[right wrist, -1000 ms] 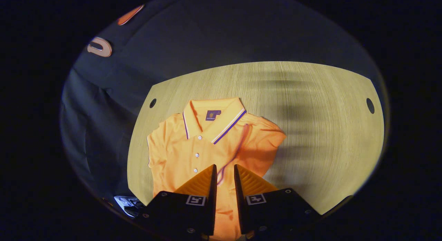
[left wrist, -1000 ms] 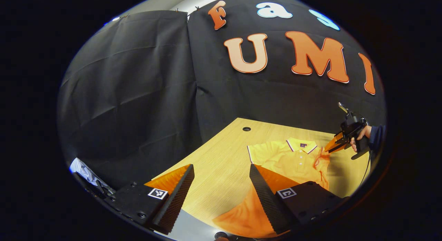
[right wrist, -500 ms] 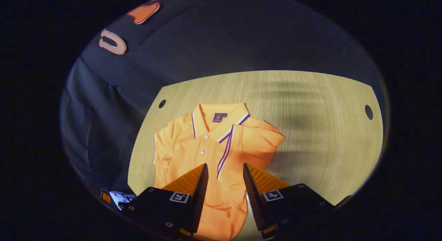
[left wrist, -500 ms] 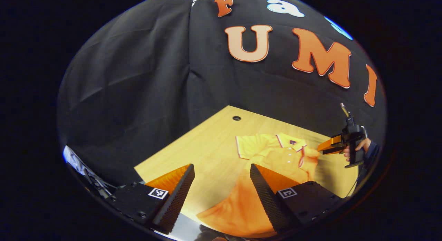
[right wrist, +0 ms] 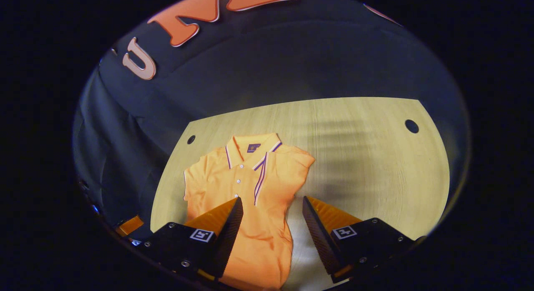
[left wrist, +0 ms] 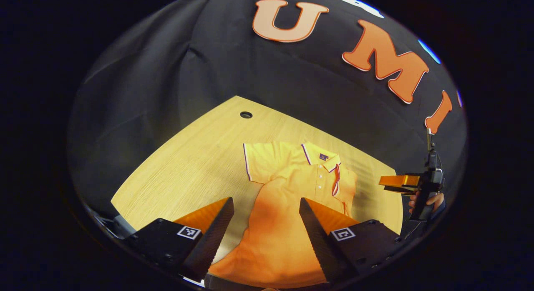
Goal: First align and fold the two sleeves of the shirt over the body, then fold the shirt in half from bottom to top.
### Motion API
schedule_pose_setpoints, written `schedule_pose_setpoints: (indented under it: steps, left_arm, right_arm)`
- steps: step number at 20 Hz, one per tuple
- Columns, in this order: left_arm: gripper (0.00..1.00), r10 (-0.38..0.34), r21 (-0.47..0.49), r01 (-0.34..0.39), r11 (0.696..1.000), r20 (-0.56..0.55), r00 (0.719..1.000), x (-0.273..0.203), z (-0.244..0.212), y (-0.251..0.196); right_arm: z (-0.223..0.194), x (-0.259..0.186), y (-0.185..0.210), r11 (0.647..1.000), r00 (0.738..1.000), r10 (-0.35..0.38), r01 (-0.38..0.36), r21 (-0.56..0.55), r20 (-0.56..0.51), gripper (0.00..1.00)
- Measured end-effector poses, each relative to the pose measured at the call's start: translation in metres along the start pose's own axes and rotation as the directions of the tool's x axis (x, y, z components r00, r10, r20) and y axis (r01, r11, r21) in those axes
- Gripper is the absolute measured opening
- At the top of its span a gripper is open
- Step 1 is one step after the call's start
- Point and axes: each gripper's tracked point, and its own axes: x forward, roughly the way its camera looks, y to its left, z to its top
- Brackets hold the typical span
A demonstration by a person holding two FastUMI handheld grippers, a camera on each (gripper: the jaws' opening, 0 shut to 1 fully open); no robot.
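Light wood-grain table (right wrist: pixel 367 166), rounded far corners, round cable hole (right wrist: pixel 411 126) near each. Orange polo shirt (right wrist: pixel 250 191) lies flat on it, collar toward booth wall, one sleeve folded over body, other spread (left wrist: pixel 260 161). Hem reaches near edge.

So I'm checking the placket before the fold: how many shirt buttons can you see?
3 on the shirt, in a line down from the collar: one just under it, one midway, one lowest by the right claw. More may be hidden.
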Motion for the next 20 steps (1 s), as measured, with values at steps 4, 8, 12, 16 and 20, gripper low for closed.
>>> schedule_pose_setpoints:
  steps: [4,8,12,16,20]
  left_arm:
    - [0.96,-0.100,-0.096,0.084,0.992,-0.172,0.980,0.037,0.003,-0.005]
    - [0.96,-0.143,-0.133,0.106,0.985,-0.312,0.939,0.080,0.005,0.005]
    - [0.96,-0.106,-0.046,0.096,0.994,-0.369,0.923,0.120,0.023,0.021]
    - [0.96,-0.041,-0.006,0.043,0.999,-0.427,0.903,0.158,0.034,0.035]
    - [0.92,0.022,0.007,-0.022,1.000,-0.489,0.872,0.192,0.033,0.042]
  right_arm:
    - [-0.020,-0.019,-0.009,0.990,0.993,-0.106,0.100,0.100,0.059,0.89]
    - [-0.043,-0.042,0.000,0.975,0.979,-0.184,0.170,0.143,0.093,0.92]
    - [-0.069,-0.061,0.016,0.961,0.966,-0.234,0.212,0.179,0.109,0.95]
    - [-0.094,-0.076,0.030,0.950,0.964,-0.249,0.225,0.216,0.096,0.96]
    - [-0.115,-0.087,0.039,0.943,0.963,-0.252,0.223,0.247,0.093,0.96]
